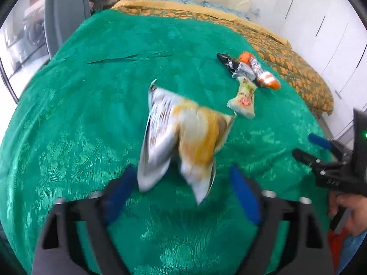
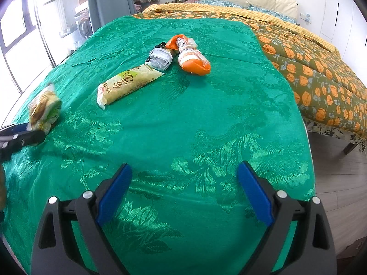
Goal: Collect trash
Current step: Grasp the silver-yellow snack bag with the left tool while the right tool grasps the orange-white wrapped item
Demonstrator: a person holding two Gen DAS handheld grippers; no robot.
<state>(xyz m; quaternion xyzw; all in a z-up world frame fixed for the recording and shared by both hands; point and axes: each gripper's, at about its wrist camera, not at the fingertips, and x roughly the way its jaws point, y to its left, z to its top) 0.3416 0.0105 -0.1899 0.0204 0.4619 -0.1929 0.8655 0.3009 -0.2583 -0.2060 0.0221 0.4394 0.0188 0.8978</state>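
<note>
**Loose snack bag between wide tongs**

Left wrist: the left tongs stood wide, the blurred snack bag between them on the green bedspread, ungripped. Best to close squarely on its crumpled middle.

Right wrist: the right tongs gaped wide and empty; the other wrappers lay further off.

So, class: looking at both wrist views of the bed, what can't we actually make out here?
- Yellow-and-silver snack bag, left wrist view: motion-blurred, print unreadable; whether the left gripper touches it is unclear.
- Black wrapper, right wrist view: mostly hidden behind the crumpled grey bag.
- Person's hand: cut off by the frame edge.
</note>
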